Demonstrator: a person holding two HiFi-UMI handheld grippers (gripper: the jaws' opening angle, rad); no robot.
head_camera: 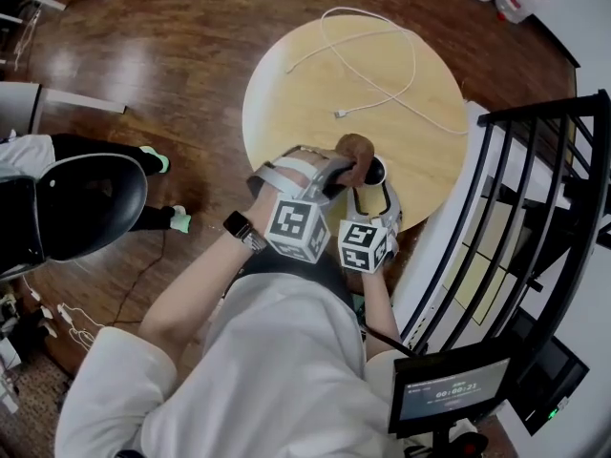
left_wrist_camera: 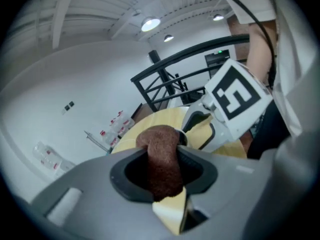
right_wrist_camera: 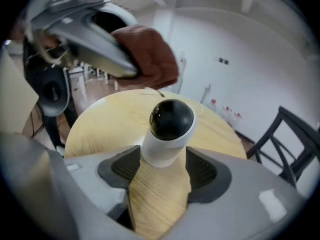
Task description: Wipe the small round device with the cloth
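Fuzzy brown cloth (left_wrist_camera: 161,154), L jaws — glossy black-domed device (right_wrist_camera: 170,124), R jaws

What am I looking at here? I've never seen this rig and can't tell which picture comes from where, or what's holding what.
No robot arm here: a person holds a two-jaw gripper in each hand. The head view looks down from the person's head; the two gripper views ride on the grippers and look along their jaws. The left gripper is closed on a brown cloth, clear of the table. The right gripper clasps the white body of the small round device, black dome up. On the table lies a loose white cable. The marker cubes are parts of the grippers.
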